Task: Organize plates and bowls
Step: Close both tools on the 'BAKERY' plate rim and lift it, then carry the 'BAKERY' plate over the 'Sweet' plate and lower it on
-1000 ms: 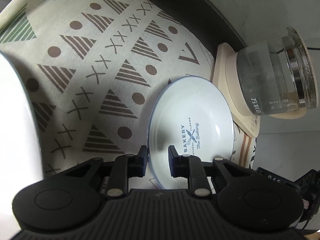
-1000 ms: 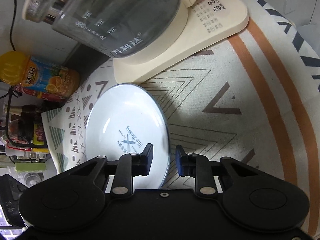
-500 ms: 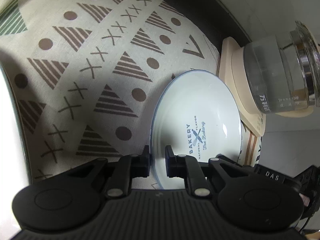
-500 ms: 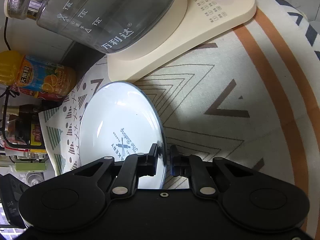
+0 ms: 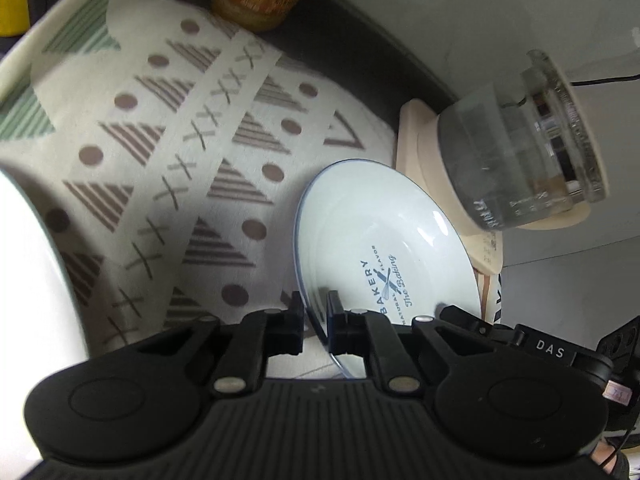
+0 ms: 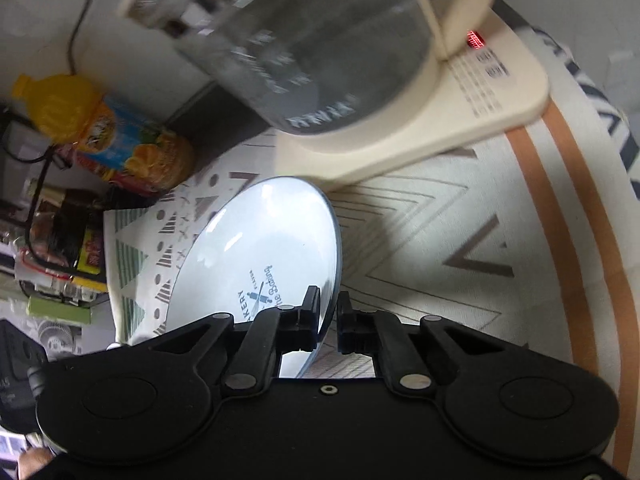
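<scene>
A white plate (image 5: pixel 380 232) with a blue rim line and blue "BAKERY" print is held between both grippers, a little above the patterned cloth (image 5: pixel 160 160). My left gripper (image 5: pixel 315 304) has the plate's left rim between its fingers, and its jaws are closing tight on it. In the right wrist view the same plate (image 6: pixel 264 240) has its right rim pinched by my right gripper (image 6: pixel 329 304), whose jaws are also closing on it. A large white dish (image 5: pixel 28 280) fills the left edge of the left wrist view.
A glass kettle (image 6: pixel 304 40) on a cream base (image 6: pixel 500 92) stands just behind the plate. An orange juice bottle (image 6: pixel 120 140) and other groceries crowd the back left. A striped mat (image 6: pixel 440 240) lies to the right.
Both pairs of jaws have narrowed from a wide gap onto the plate's opposite rims. The plate has tilted and come up slightly off the cloth.
</scene>
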The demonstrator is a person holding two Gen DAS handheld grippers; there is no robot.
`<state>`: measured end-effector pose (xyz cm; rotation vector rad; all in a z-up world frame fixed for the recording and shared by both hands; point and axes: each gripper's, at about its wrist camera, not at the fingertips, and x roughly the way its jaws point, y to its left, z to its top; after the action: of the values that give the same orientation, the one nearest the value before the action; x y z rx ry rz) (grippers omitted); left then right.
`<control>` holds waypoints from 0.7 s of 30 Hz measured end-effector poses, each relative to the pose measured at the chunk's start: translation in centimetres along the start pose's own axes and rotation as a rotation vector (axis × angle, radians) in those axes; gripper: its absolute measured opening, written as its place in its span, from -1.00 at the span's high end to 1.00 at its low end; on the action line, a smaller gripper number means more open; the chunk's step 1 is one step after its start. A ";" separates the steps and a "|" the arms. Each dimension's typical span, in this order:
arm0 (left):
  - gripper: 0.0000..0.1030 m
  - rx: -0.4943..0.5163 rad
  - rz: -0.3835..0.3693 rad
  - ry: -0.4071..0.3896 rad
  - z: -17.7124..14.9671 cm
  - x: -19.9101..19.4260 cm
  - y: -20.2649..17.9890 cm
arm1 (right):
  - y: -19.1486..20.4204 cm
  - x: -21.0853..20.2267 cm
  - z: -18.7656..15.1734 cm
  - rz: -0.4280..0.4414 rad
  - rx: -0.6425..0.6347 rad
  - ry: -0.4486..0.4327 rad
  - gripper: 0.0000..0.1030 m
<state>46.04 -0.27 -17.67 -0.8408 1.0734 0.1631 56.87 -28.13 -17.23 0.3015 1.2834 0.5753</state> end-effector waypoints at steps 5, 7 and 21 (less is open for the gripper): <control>0.84 0.001 -0.015 -0.024 0.4 -1.3 0.1 | 1.3 -0.8 0.1 -0.001 -0.023 -0.024 0.83; 0.84 0.003 -0.024 -0.037 0.6 -1.8 0.2 | 2.1 -1.1 0.1 -0.002 -0.040 -0.040 0.83; 0.84 0.003 -0.043 -0.090 0.4 -5.6 2.2 | 6.2 -2.7 -1.1 0.018 -0.114 -0.079 0.79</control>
<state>42.39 3.05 -14.12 -0.8458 0.9707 0.1614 53.94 -24.60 -12.16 0.2395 1.1679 0.6437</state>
